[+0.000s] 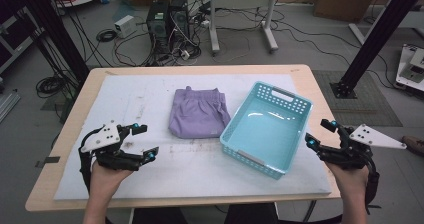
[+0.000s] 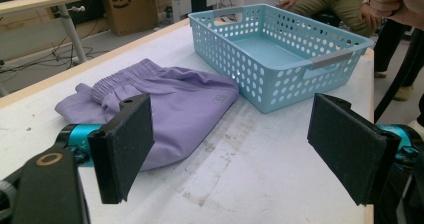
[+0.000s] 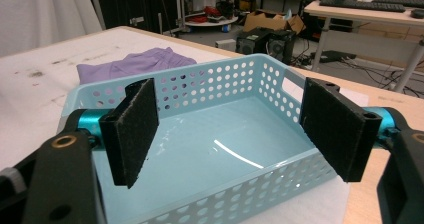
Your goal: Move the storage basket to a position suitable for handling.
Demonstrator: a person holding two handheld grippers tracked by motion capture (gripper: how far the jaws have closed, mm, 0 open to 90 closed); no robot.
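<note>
Centrally on the white table mat (image 1: 150, 179), in the middle of the high view, lies a folded lilac cloth garment (image 1: 197, 113), just beside the empty pale-blue perforated plastic basket (image 1: 295, 156) to its right. Both the left gripper (image 1: 141, 142) at lower left and the right gripper (image 1: 320, 134) at lower right stand released, nothing between their jaws. Judging by its folds, the garment is light, soft and limp; pinching its thick elastic waistband (image 2: 117, 79) or a folded edge should keep the layers together.

1. The purple garment (image 1: 198, 113) is soft matt cloth with a gathered waistband.
2. The blue basket (image 1: 239, 132) is glossy perforated plastic.
3. The table (image 1: 310, 84) has a wooden edge; its white cover (image 1: 125, 94) looks matt and stained.
</note>
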